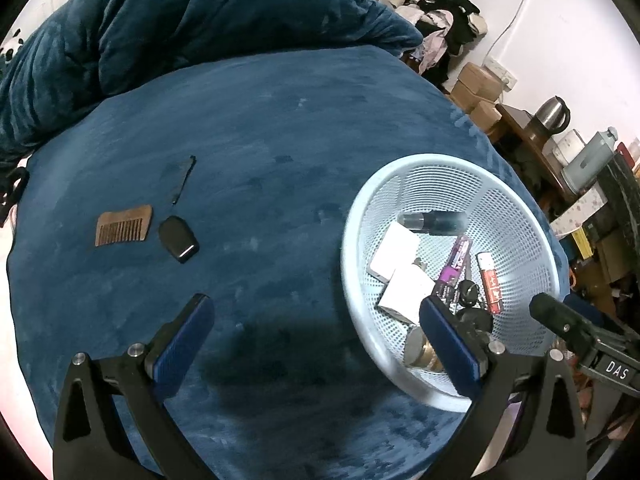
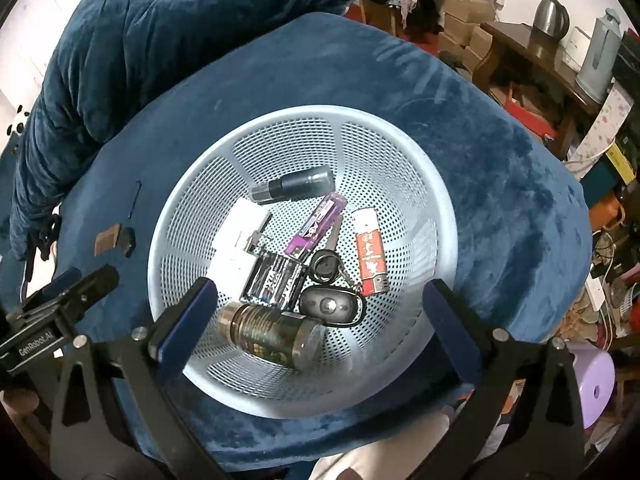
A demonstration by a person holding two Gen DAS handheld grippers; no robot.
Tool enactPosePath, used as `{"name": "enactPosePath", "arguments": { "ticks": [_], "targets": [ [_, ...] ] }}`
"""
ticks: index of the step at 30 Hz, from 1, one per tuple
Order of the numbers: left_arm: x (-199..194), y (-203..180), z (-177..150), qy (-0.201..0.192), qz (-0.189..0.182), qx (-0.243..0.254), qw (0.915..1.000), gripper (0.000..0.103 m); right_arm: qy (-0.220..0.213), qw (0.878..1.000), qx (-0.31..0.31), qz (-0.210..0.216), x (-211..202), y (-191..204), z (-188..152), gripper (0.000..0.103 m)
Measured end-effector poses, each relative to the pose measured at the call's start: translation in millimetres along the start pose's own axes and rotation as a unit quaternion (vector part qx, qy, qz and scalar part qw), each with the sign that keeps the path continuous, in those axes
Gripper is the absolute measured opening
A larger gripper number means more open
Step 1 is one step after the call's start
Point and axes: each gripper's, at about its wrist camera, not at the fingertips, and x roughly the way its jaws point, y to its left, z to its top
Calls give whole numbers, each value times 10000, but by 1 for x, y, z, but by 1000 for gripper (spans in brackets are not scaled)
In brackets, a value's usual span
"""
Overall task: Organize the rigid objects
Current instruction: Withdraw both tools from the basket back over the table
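On the blue bed cover lie a wooden comb point(image 1: 124, 225), a black key fob point(image 1: 179, 239) and a thin black comb point(image 1: 182, 178). My left gripper point(image 1: 316, 312) is open and empty, hovering short of them. A light blue mesh basket point(image 1: 420, 159) stands to its right. Over that basket point(image 2: 280, 140) my right gripper point(image 2: 320, 296) hangs open and empty. Inside lie a red lighter point(image 2: 371, 252), a purple lighter point(image 2: 316, 226), white blocks point(image 2: 240, 240), batteries point(image 2: 276, 276), a key fob with keys point(image 2: 330, 306), a brown jar point(image 2: 272, 330) and a dark cylinder point(image 2: 296, 186).
A bunched blue quilt point(image 1: 180, 20) covers the far side of the bed. Past the right edge are cardboard boxes point(image 1: 476, 88), a wooden table point(image 2: 520, 48) with a kettle point(image 2: 552, 12), and clutter. A purple stool point(image 2: 592, 384) stands near the bed's corner.
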Motion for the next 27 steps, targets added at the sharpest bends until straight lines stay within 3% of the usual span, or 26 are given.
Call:
{"name": "enactPosePath", "arguments": {
  "ticks": [27],
  "targets": [
    [-5,44,-12,-1,227,-194,9996,103,16,9997,-246,-52,3,32,-4,103]
  ]
}}
